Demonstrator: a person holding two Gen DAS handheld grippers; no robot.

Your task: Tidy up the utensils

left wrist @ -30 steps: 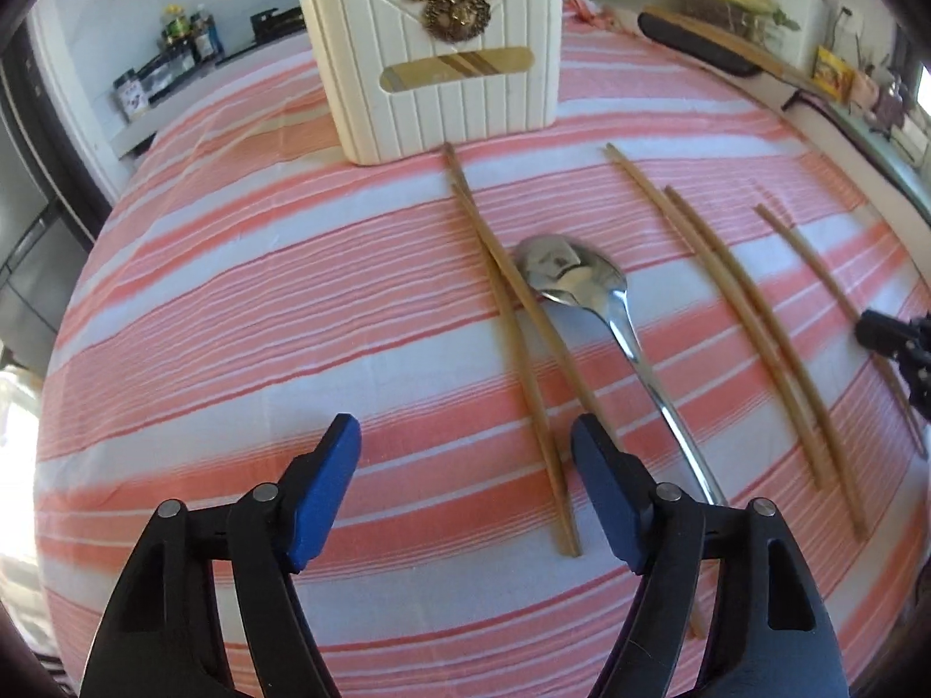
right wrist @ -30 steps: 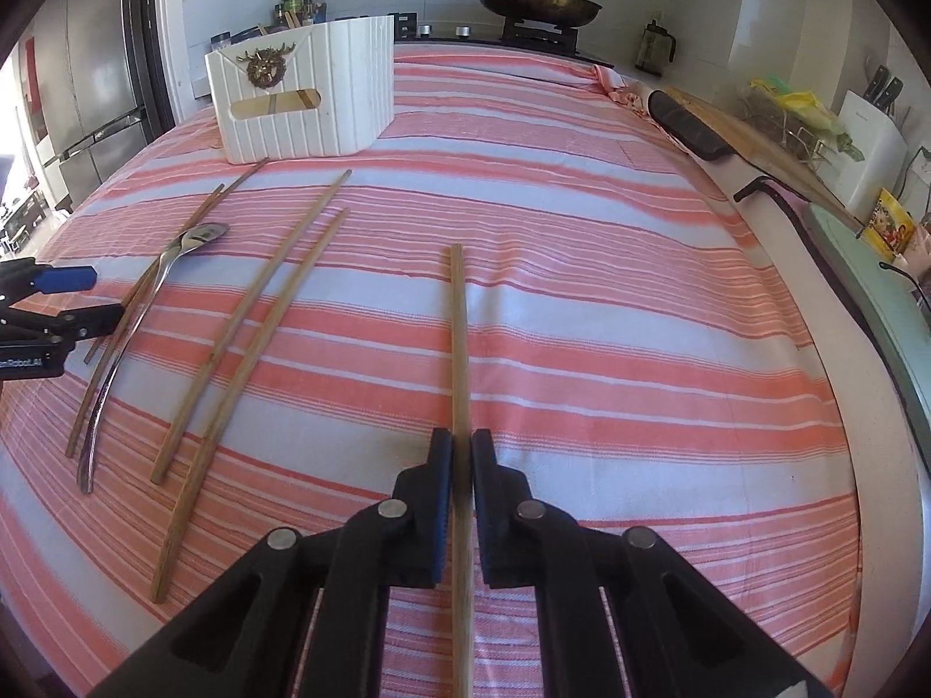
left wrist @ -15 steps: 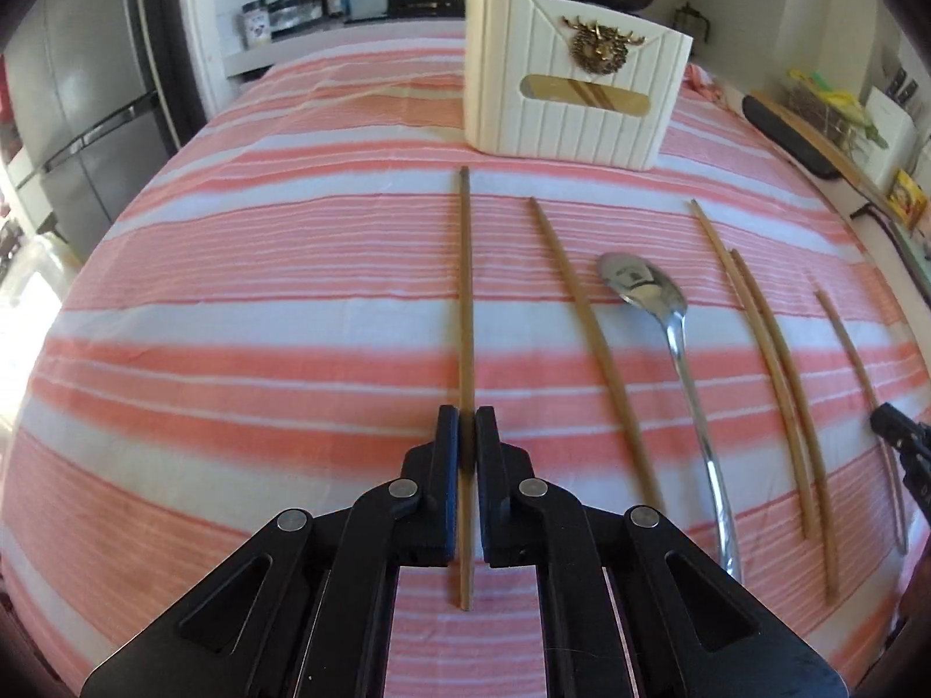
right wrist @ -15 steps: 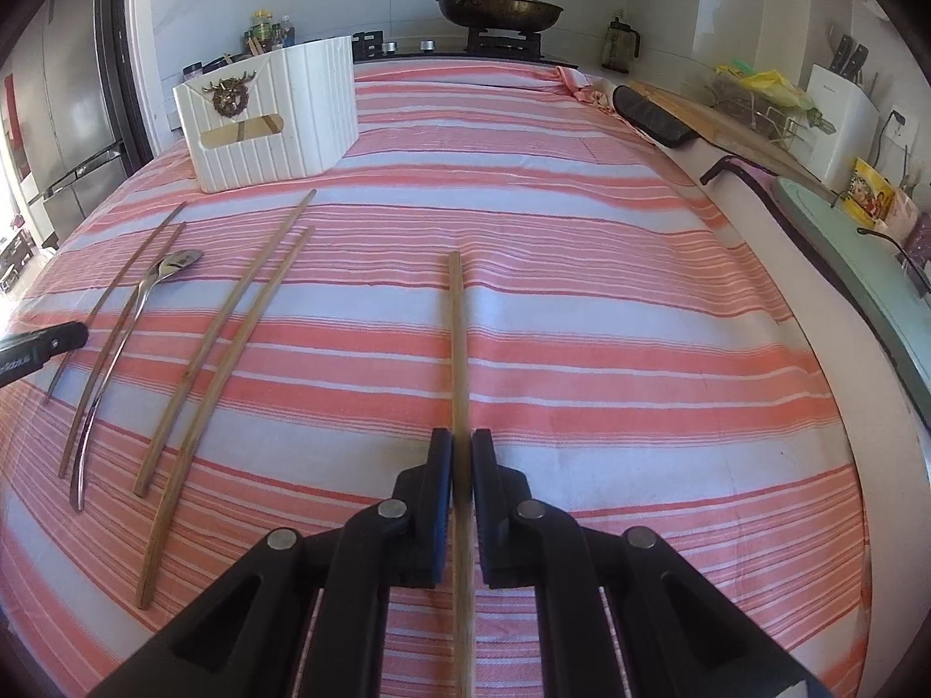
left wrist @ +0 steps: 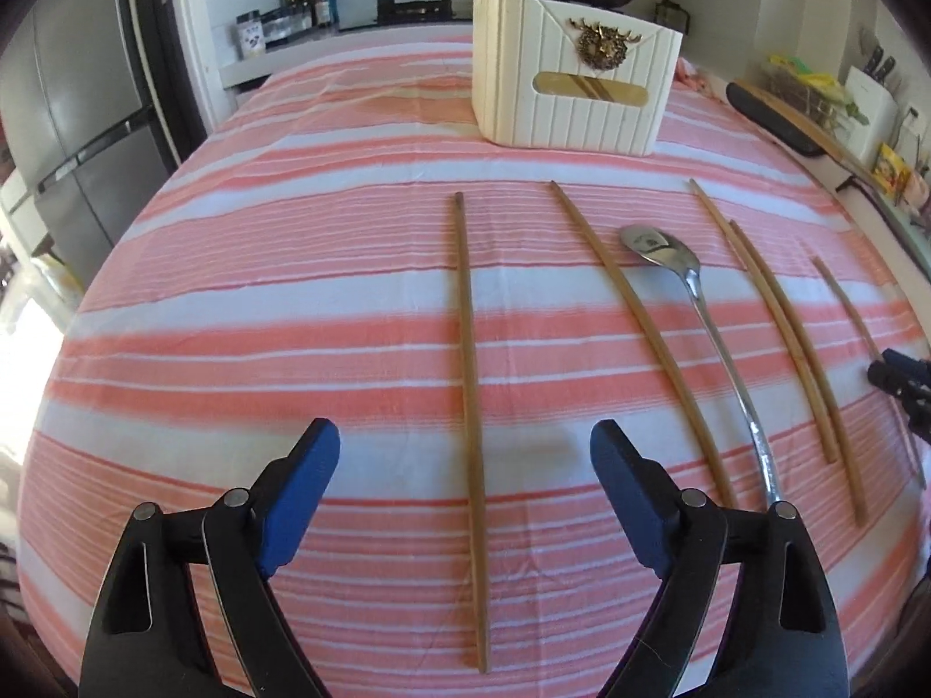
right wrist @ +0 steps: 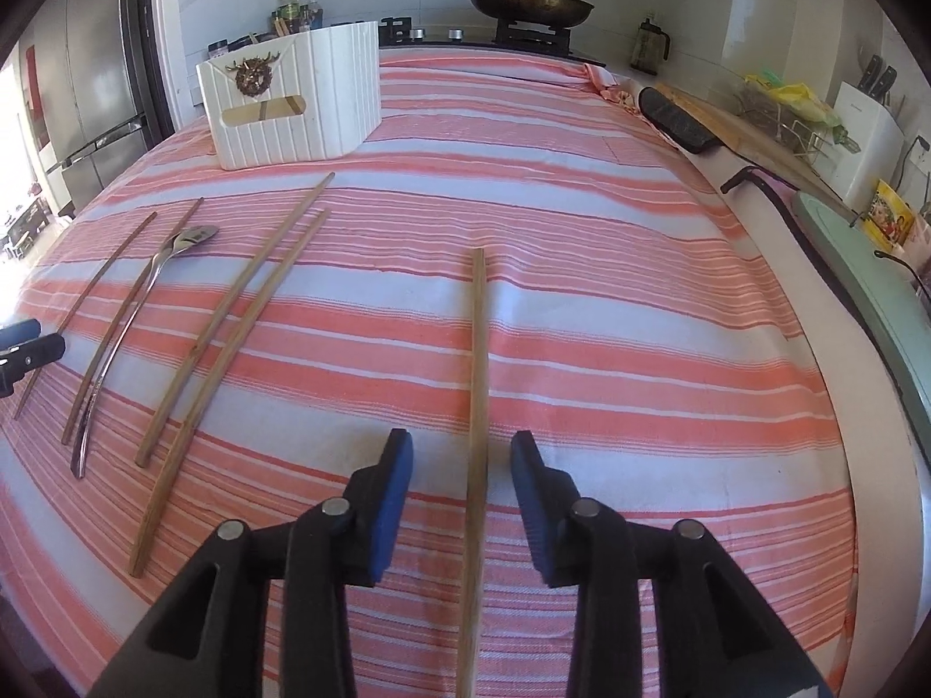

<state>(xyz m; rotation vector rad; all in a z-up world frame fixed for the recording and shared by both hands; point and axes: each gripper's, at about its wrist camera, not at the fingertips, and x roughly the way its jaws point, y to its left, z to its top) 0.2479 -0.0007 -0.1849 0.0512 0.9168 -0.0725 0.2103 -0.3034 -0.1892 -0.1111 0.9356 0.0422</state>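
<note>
My left gripper is open, its blue pads either side of a wooden chopstick that lies on the striped cloth. To its right lie another chopstick, a metal spoon, a chopstick pair and a further chopstick. My right gripper is open around a single chopstick on the cloth. The spoon and several chopsticks lie to its left. A white utensil holder stands at the back and also shows in the right wrist view.
The table carries a pink and white striped cloth. A fridge stands at left. A stove with a pan sits behind the table. A counter with a cutting board and knife block runs along the right.
Both grippers have opened and let go of their chopsticks, which now lie on the cloth. The left one had shut on its chopstick half a second ago.
</note>
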